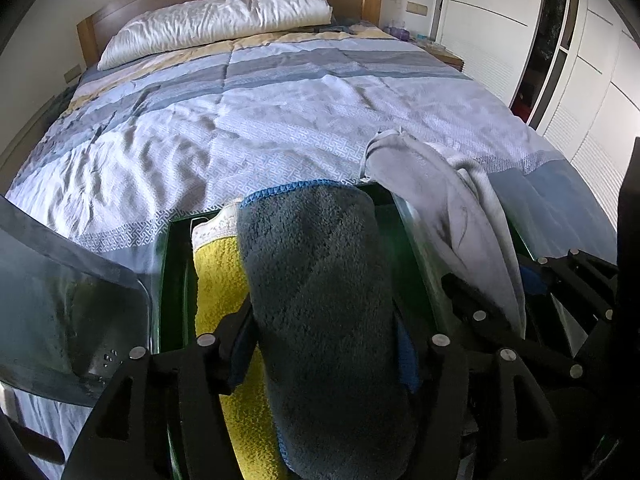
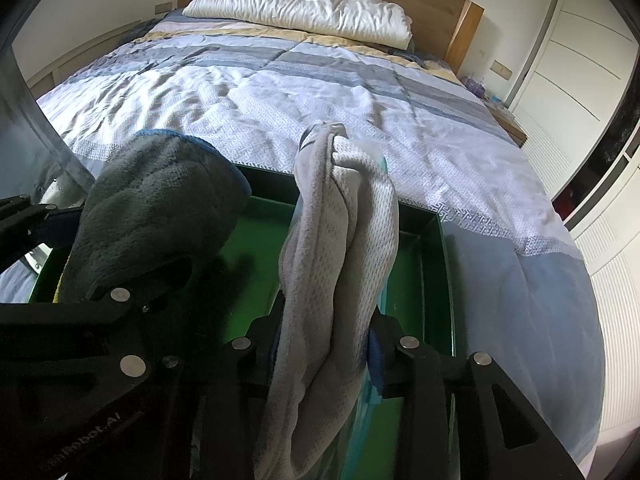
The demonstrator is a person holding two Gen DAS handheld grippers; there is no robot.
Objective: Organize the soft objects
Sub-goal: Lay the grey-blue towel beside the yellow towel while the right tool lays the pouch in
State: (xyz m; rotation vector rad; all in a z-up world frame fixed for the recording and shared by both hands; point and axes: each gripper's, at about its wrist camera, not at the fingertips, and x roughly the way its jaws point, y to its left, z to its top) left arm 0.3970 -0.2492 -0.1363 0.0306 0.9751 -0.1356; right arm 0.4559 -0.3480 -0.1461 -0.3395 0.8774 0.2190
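Soft cloths, two of them, sit over a green bin at the foot of the bed.

Left wrist view: your left gripper straddles a rolled dark grey towel with blue stitched edging. The blue pads lie against the roll's sides; you cannot tell whether they press or only touch. A yellow cloth lies in the bin, under and left of the roll. Off to the right, your right gripper shows with a pale grey cloth standing up out of it. A white pillow rests at the wooden headboard.

Right wrist view: your right gripper has the pale grey cloth between its fingers, bunched upright and rising above the bin's far wall. The pads sit at the cloth's sides; firm pinch or loose contact cannot be told. The dark grey towel stands to the left, with your left gripper's black linkage below it.
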